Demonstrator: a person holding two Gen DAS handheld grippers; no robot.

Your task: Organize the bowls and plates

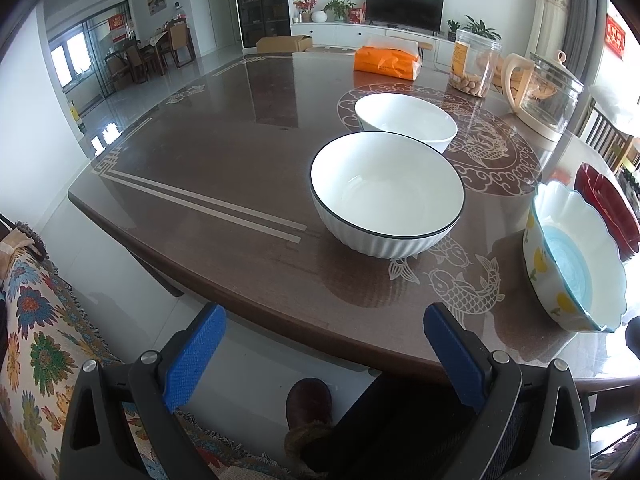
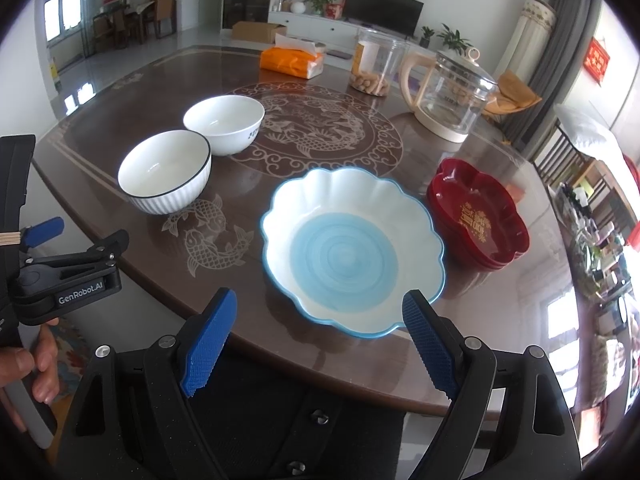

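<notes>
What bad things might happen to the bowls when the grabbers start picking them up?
1. The blue scalloped dish sits near the table edge; a nudge from the open right gripper might push it off.
2. The ribbed bowl and the plain white bowl stand very close, so lifting one may knock the other.
3. The glass kettle stands behind, and a wide swing might hit it.

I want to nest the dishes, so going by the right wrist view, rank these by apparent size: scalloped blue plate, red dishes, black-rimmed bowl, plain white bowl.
1. Scalloped blue plate, nearest the camera.
2. Red dishes.
3. Black-rimmed bowl.
4. Plain white bowl; it sits farther back, so these two bowls may really be alike.
</notes>
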